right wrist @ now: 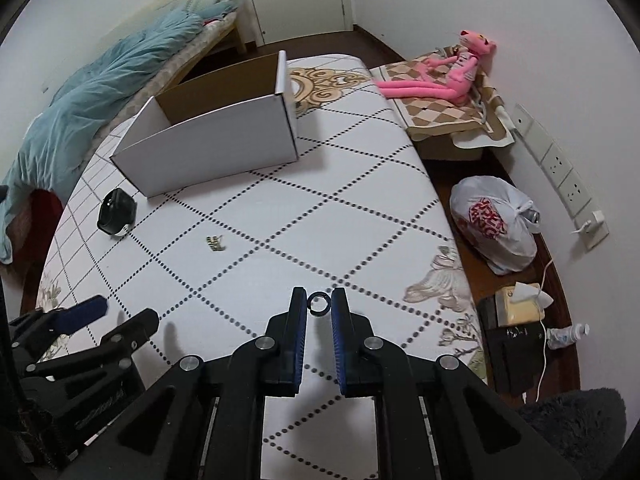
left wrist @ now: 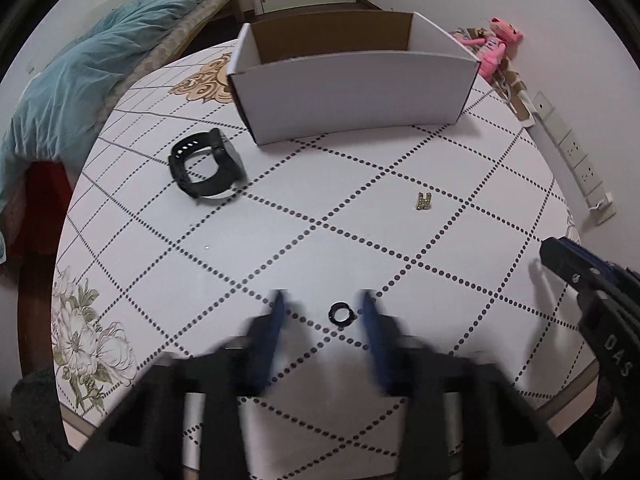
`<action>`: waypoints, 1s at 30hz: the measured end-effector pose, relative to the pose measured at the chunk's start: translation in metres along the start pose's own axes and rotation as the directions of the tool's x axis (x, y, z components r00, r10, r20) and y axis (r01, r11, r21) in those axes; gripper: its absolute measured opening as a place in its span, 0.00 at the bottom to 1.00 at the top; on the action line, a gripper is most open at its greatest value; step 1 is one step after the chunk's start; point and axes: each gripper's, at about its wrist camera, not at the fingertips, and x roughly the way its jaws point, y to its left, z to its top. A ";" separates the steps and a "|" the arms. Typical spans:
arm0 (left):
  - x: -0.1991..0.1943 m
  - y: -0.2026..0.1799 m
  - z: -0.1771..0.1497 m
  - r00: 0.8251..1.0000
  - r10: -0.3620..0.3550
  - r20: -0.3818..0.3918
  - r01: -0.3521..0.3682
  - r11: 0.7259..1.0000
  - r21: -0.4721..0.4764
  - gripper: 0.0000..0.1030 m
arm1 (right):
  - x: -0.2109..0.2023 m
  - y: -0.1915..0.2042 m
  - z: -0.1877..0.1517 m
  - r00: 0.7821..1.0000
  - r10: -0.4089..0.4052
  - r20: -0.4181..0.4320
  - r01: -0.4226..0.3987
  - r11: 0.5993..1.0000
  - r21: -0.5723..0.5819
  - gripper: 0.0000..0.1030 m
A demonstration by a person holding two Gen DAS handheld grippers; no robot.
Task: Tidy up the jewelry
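Black ring (right wrist: pixel 319 304), thin round band

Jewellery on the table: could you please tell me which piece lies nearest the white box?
The black watch, just off a corner of the box; the small gold piece lies farther out, and the black ring farther still.
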 end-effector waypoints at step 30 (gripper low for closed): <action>-0.096 0.059 0.153 0.947 -0.214 0.240 0.229 0.973 -0.038 0.02 | -0.037 0.025 0.150 0.973 0.193 0.129 -0.194 0.981 -0.006 0.12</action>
